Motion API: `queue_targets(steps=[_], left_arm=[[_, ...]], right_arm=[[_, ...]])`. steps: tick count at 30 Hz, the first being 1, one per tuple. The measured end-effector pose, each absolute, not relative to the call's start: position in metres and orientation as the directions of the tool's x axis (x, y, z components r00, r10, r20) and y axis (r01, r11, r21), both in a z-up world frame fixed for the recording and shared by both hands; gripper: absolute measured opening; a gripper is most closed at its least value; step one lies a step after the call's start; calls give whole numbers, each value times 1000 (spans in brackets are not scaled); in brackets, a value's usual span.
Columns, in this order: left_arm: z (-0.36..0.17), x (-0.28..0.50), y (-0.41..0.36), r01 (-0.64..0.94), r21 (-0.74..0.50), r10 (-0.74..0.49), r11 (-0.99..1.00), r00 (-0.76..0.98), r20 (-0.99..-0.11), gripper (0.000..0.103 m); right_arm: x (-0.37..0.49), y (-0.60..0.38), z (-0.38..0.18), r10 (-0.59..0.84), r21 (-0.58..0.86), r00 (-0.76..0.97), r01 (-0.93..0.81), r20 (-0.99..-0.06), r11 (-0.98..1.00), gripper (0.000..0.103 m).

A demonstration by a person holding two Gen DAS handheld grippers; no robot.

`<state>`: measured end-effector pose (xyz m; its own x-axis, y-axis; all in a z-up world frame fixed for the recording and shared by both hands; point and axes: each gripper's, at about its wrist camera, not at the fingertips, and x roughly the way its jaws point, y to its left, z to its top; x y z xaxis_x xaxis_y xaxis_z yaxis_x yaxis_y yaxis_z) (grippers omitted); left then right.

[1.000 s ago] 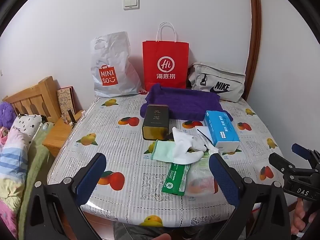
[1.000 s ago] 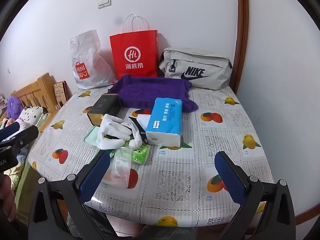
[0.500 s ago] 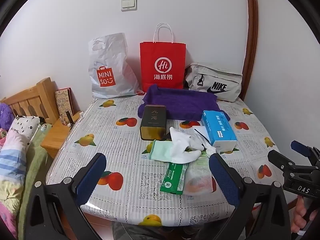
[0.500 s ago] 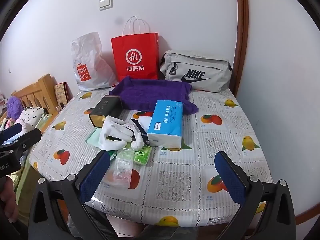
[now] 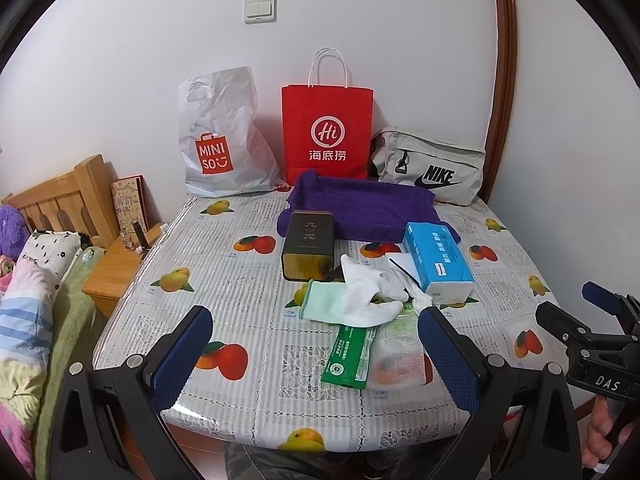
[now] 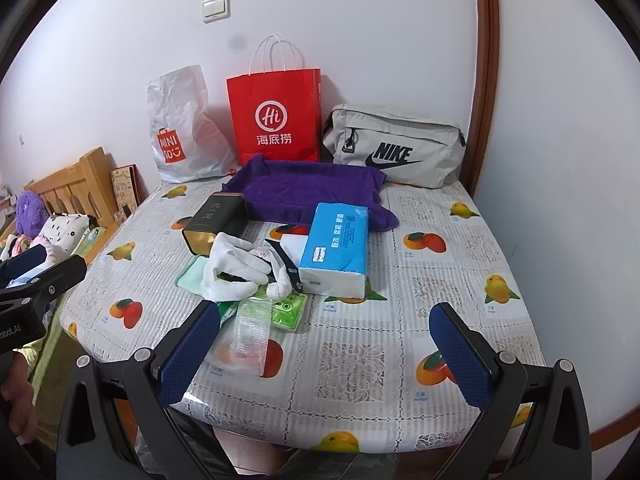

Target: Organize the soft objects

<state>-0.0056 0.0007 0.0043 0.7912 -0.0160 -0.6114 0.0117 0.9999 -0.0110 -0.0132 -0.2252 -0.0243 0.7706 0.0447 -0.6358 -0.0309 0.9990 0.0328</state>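
Approach seems the step in hand: left gripper (image 5: 316, 344) and right gripper (image 6: 324, 344) hover near the desk (image 6: 440, 264) edge, jaws wide and empty, while the white gloves (image 6: 234, 264) lie mid-desk beside the tissue pack (image 6: 336, 248), calling for a reach forward.

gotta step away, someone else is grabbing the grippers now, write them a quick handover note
Left gripper: open, holding nothing, hovering over the near table edge.
Right gripper: open, holding nothing, likewise at the near edge.
Soft things: white gloves heaped on a mint green cloth mid-table, beside the blue tissue pack; purple towel spread at the back, in front of the red paper bag and Nike pouch.
Also there: dark tea tin, green packet, clear plastic bag.
Done: nothing visibly sorted.
Left: all of it.
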Motion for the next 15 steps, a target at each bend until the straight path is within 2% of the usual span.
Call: queue_targets(steps=[15], left_arm=[[5,-7,1,16,-14,-21,1000,792,-610,103]], right_arm=[[-16,-225,-23,46,35,775,-31,-631,999,103]])
